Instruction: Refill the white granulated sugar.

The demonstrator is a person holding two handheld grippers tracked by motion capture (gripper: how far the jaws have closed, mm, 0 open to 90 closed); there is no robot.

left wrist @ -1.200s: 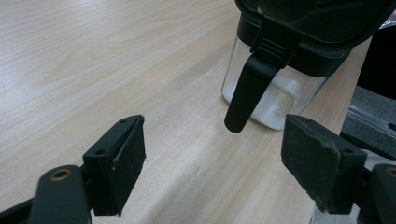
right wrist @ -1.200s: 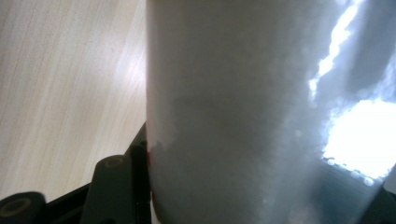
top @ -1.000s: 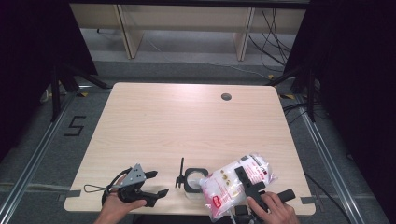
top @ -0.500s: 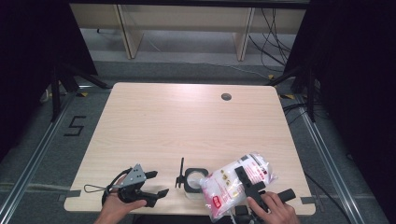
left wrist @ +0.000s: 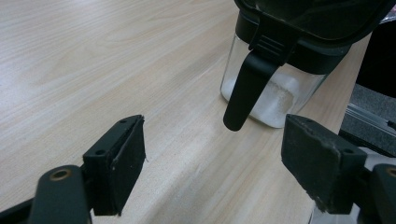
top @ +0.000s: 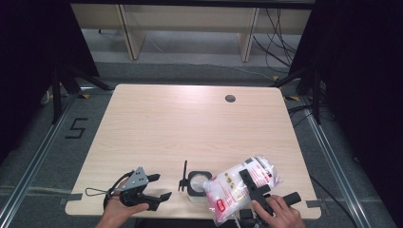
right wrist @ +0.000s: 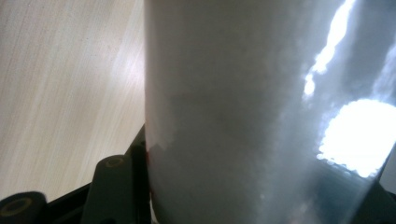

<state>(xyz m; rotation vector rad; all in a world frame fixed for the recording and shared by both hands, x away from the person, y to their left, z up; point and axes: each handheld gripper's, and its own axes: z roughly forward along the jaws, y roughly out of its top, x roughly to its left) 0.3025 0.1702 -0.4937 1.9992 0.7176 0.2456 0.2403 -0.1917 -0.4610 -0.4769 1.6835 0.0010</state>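
White grains already line the jar [top: 198,184]; right gripper [top: 254,189] clamps the bag [top: 237,187] at its three o'clock, pouring unfinished; left gripper [top: 154,186] waits open.

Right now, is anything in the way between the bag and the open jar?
Nothing visible blocks it. The right claw holds the white bag tilted right beside the jar, whose lid is flipped up on the far side. The left claw waits open, off to the jar's other side.
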